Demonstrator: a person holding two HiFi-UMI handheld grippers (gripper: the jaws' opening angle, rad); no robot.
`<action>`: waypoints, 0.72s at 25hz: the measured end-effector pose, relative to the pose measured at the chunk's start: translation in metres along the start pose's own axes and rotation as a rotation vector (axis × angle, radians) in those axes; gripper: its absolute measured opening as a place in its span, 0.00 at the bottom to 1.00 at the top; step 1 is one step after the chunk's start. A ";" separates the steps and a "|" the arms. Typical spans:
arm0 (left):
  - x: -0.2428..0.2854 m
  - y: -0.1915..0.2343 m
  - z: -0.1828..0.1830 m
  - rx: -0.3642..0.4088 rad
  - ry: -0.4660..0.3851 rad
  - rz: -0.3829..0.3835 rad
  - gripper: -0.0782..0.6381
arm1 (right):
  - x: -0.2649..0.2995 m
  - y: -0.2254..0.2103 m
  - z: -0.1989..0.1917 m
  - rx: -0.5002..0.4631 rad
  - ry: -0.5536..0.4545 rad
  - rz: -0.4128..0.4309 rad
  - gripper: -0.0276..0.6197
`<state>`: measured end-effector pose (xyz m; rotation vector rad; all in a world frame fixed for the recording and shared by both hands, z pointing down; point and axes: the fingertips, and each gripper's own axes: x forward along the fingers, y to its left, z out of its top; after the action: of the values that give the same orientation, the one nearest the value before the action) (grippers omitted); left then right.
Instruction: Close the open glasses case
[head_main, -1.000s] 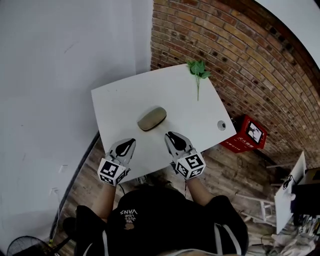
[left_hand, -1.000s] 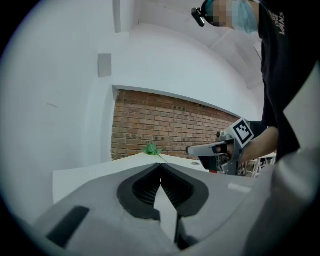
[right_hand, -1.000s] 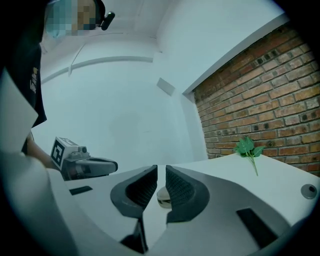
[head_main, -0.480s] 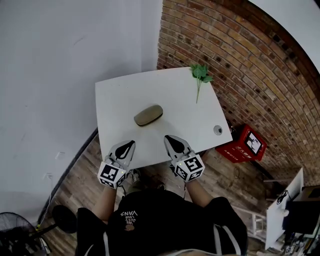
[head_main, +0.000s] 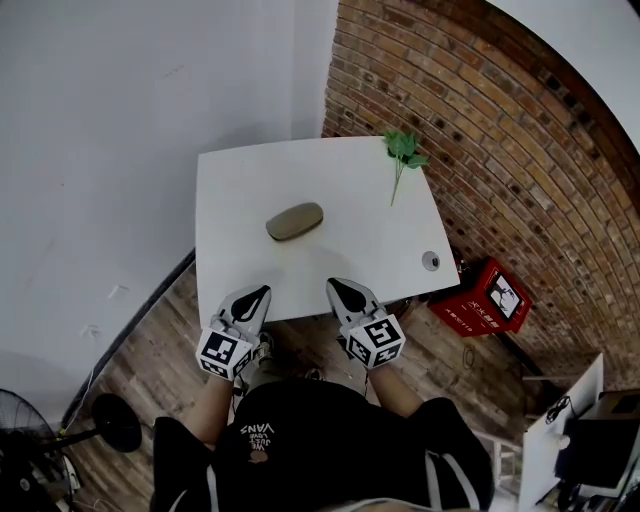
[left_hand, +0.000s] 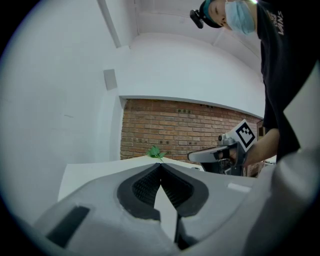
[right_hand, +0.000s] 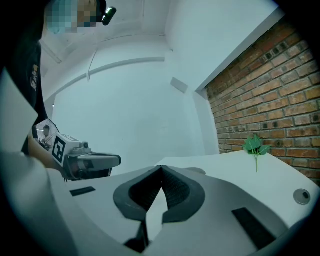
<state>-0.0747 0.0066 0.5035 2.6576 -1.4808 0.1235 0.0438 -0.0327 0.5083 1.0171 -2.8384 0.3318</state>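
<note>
The glasses case (head_main: 295, 221) is a tan oval pod lying in the middle of the white table (head_main: 230, 190), and its lid looks down. My left gripper (head_main: 262, 291) hangs at the table's near edge, shut and empty, its tip pointing toward the case from the near left. My right gripper (head_main: 333, 284) sits beside it at the near edge, also shut with nothing between the pads. Both are well short of the case. In the left gripper view the jaws (left_hand: 160, 164) meet tip to tip; the right gripper view shows the same (right_hand: 160, 166). The jaws hide the case in both gripper views.
A green leafy sprig (head_main: 402, 150) lies at the table's far right corner, next to the brick wall (head_main: 520, 130). A small round fitting (head_main: 431, 260) sits near the right edge. A red crate (head_main: 490, 297) stands on the wooden floor at right, a fan (head_main: 20, 470) at lower left.
Both grippers have drawn back from the case toward the person, ending at the table's near edge. The case lies where it was.
</note>
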 end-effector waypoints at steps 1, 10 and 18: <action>-0.002 -0.003 0.000 0.000 0.000 0.003 0.12 | -0.003 0.001 -0.002 -0.001 0.004 0.002 0.04; -0.014 -0.025 -0.002 0.012 0.006 0.028 0.12 | -0.020 0.004 -0.019 0.005 0.051 0.006 0.04; -0.019 -0.038 -0.010 0.007 0.016 0.033 0.12 | -0.029 0.005 -0.029 -0.014 0.077 0.006 0.04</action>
<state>-0.0528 0.0439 0.5097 2.6323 -1.5222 0.1527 0.0638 -0.0044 0.5302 0.9722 -2.7715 0.3440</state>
